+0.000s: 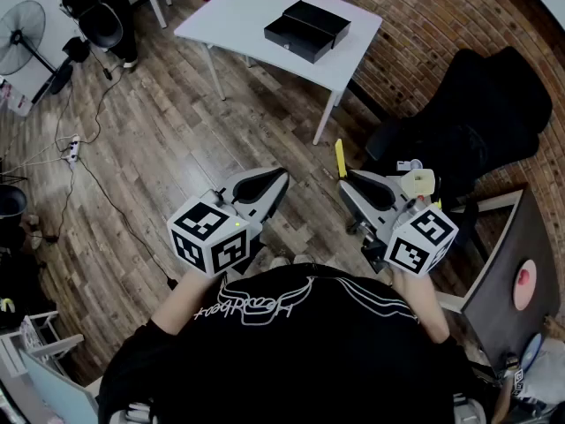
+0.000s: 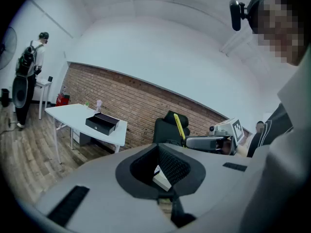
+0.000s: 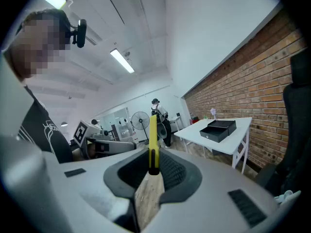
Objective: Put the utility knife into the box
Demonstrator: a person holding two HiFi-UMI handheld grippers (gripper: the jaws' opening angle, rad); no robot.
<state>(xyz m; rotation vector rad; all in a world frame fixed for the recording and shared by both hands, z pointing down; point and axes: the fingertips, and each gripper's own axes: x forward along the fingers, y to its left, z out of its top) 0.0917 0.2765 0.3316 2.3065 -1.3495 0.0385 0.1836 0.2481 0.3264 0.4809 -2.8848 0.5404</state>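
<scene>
Left gripper point(image 1: 281, 177): jaws together, nothing gripped; idle at the person's left, level with the other claw.
Box point(image 1: 307, 30): black, flat, on a white table point(image 1: 231, 11) against the brick wall; straight ahead of both claws and well apart from them. Whether its top stands open cannot be told from here.
Utility knife point(image 1: 340, 157): yellow, slim; pinched by its lower end, with most of its length standing clear of the jaw tips. Its long axis points roughly toward the table.
Right gripper point(image 1: 346, 180): clamped on the utility knife at the very tips, with bare floor showing through the gap behind.
Key relation: the box lies forward and slightly left of the knife. The right gripper carries it, so the coming move is judged a long forward carry.
Wooden floor point(image 1: 265, 131): bare between the claws and the table.
Black chair point(image 1: 477, 122): right of the route, near the right gripper; a likely snag if the carry swings wide.
</scene>
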